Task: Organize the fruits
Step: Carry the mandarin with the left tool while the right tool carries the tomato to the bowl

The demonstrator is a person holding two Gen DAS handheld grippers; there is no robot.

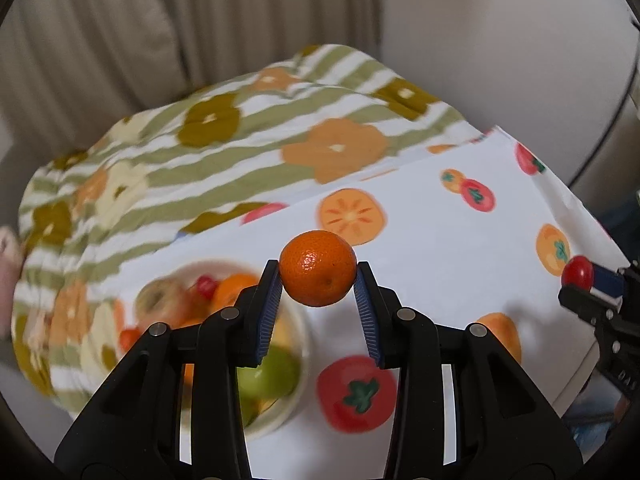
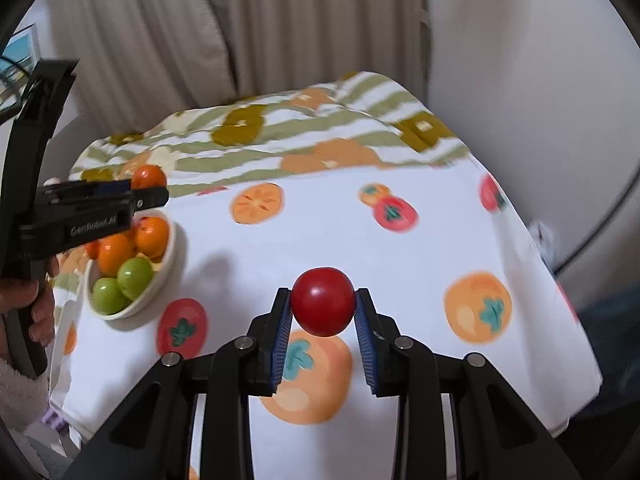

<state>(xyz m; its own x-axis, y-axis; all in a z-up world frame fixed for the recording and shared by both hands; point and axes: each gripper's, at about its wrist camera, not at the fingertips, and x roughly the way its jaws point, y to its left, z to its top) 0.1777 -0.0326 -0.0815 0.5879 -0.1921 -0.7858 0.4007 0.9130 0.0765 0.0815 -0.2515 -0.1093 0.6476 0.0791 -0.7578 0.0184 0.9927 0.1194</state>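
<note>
My left gripper (image 1: 318, 280) is shut on a small orange mandarin (image 1: 318, 273) and holds it above the table, up and to the right of a white bowl (image 1: 298, 396) of fruit. In the right wrist view the left gripper (image 2: 148, 190) holds the mandarin (image 2: 149, 176) over the bowl (image 2: 170, 258), which has orange fruits (image 2: 152, 236) and green ones (image 2: 134, 272). My right gripper (image 2: 322, 304) is shut on a red tomato (image 2: 322, 300) above the cloth. It also shows at the right edge of the left wrist view (image 1: 580, 276).
A white tablecloth (image 2: 400, 256) printed with oranges and tomatoes covers the table. A green-striped flowered cloth (image 2: 320, 136) lies bunched at the back. Beige curtains (image 2: 240, 32) hang behind, and the table's edge drops off on the right.
</note>
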